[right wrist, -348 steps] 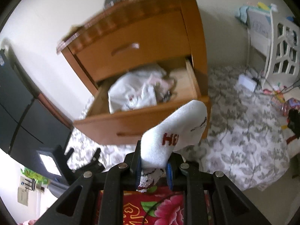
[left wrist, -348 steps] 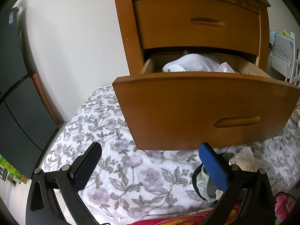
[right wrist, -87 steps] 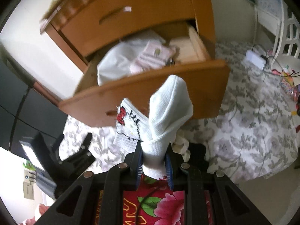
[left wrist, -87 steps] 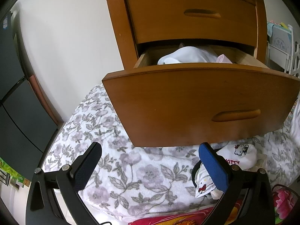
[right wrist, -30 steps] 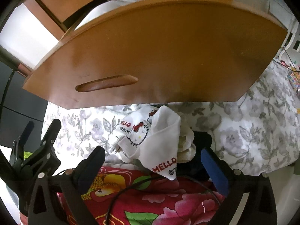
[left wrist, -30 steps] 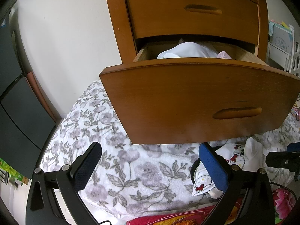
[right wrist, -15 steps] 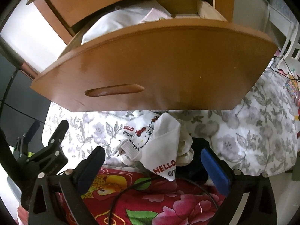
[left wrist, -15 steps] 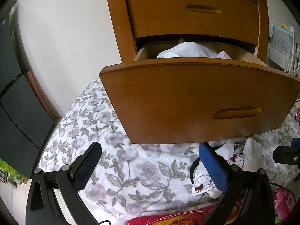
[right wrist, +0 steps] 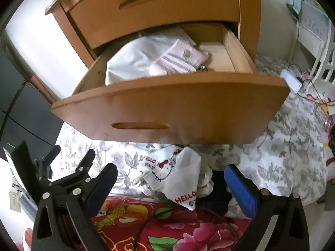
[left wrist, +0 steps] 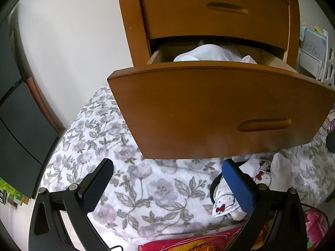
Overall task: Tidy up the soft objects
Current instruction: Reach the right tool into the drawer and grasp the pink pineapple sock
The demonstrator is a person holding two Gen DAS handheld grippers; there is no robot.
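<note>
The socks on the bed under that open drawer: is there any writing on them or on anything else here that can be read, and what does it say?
"HELLO": red letters on the folded white sock, near its lower corner.
"HELLO": red letters on the cartoon-cat sock beside it, partly creased.
Small dark marks under each "HELLO": too small to read.
Pink sock in the drawer: a small emblem only, no words.

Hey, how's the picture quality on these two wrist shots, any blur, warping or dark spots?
Left wrist view: sharp, but the fisheye bows the open drawer front and blackens the corners; a shadow lies on the floral blanket beneath it. Right wrist view: same warp, slight softness on the pink socks in the drawer, while the Hello Kitty socks below read clearly.
</note>
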